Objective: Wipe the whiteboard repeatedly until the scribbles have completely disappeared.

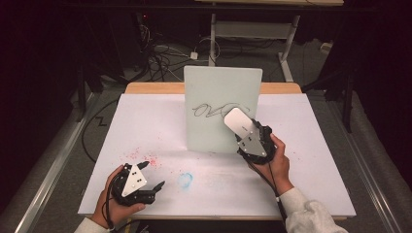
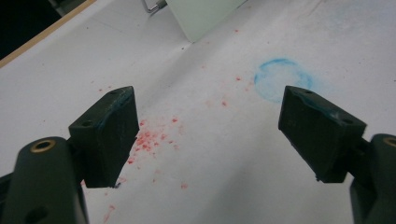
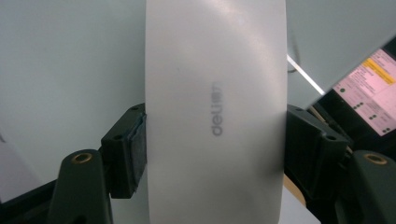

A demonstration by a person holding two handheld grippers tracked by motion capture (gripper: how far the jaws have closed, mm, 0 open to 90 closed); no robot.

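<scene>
Wiping is the step in hand: my right gripper point(image 1: 248, 132) is clenched on the white eraser point(image 1: 237, 121), jaws pinching its two long sides, the face laid against the upright whiteboard point(image 1: 221, 87) right at the black scribble point(image 1: 214, 109). I'd keep the eraser flat, press evenly and sweep along the scribble without tipping the board backward. My left gripper point(image 1: 151, 175) sits near the front of the table point(image 1: 311, 160), well apart from the whiteboard, jaws spread and empty, over red specks point(image 2: 149, 137) beside a blue smudge point(image 2: 280, 79). No containers on the table.
</scene>
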